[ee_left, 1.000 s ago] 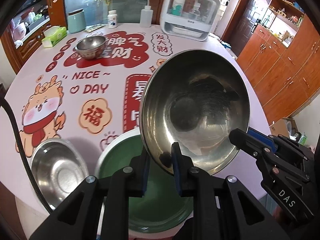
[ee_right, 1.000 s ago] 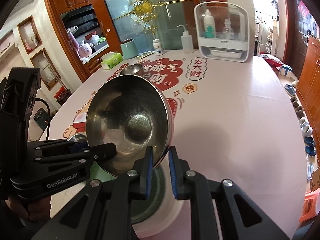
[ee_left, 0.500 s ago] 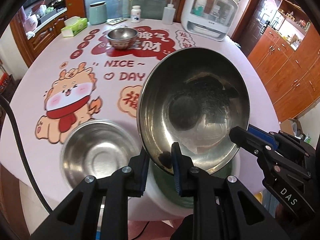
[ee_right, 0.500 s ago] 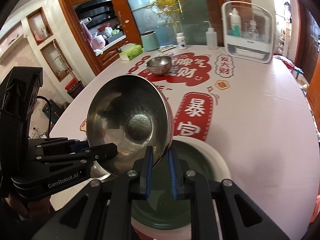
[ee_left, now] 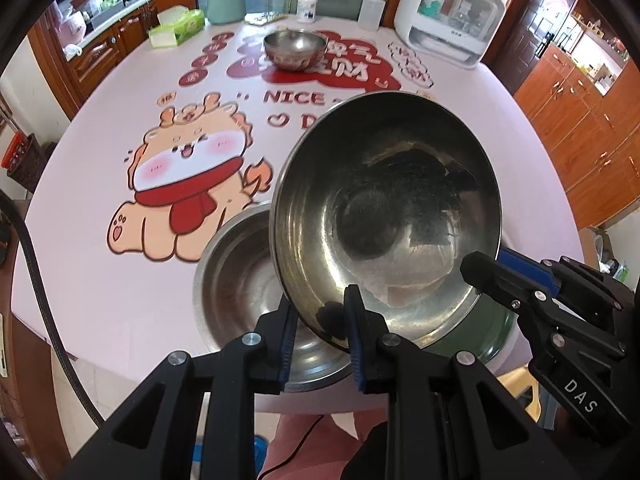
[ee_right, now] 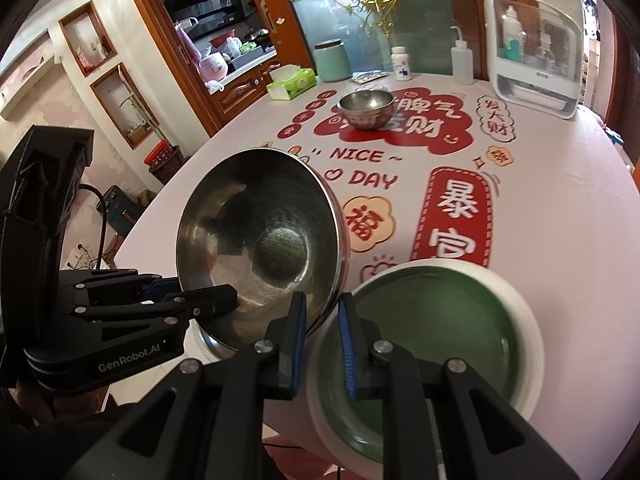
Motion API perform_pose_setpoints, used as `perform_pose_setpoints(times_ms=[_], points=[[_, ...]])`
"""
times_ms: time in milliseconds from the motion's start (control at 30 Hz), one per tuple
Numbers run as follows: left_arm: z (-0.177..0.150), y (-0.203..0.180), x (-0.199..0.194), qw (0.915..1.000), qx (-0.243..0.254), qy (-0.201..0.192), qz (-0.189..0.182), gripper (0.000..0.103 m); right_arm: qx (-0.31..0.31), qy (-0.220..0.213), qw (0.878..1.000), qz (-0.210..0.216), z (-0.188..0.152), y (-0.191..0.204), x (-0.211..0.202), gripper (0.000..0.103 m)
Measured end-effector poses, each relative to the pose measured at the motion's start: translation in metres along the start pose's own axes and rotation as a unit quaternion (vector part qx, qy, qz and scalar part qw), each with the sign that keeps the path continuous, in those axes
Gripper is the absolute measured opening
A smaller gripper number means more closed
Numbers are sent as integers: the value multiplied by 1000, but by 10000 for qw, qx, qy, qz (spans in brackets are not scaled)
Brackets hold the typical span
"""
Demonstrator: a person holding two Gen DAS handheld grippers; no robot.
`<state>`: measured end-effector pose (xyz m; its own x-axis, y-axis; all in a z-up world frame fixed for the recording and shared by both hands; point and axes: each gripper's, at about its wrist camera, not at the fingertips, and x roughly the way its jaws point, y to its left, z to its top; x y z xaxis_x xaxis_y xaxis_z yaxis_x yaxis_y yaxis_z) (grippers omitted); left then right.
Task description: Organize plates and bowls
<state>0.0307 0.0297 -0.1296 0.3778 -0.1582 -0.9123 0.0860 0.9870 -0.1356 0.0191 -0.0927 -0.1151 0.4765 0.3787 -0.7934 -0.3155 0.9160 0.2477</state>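
A large steel bowl hangs tilted above the table's near edge, its inside facing me. My left gripper is shut on its near rim. My right gripper is shut on the rim at the right side. In the right wrist view the same bowl is clamped by my right gripper, with my left gripper holding it from the left. Under it a second steel bowl rests on the table. A white-rimmed green dish sits just to its right. A small steel bowl stands far back.
The pink printed tablecloth covers a round table whose near edge is right below the grippers. At the back stand a white storage box, a squeeze bottle, a pill bottle, a green canister and a tissue box.
Both grippers have carried the large steel bowl leftward, from above the green dish to above the steel bowl on the table. The grip on the rim is unchanged.
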Motion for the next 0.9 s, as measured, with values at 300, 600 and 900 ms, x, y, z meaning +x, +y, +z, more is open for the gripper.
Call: perform_pose_setpoints(times_ms=[300, 600, 900], points=[[-6, 30, 15, 9987, 251, 447, -35, 22, 153, 291, 9995, -15, -12, 26, 21, 19], [-13, 43, 29, 9944, 637, 839, -97, 24, 446, 535, 9975, -148, -26, 41, 37, 20], [-17, 53, 34, 9917, 846, 940, -238, 29, 631, 713, 9951, -279, -34, 52, 49, 25]])
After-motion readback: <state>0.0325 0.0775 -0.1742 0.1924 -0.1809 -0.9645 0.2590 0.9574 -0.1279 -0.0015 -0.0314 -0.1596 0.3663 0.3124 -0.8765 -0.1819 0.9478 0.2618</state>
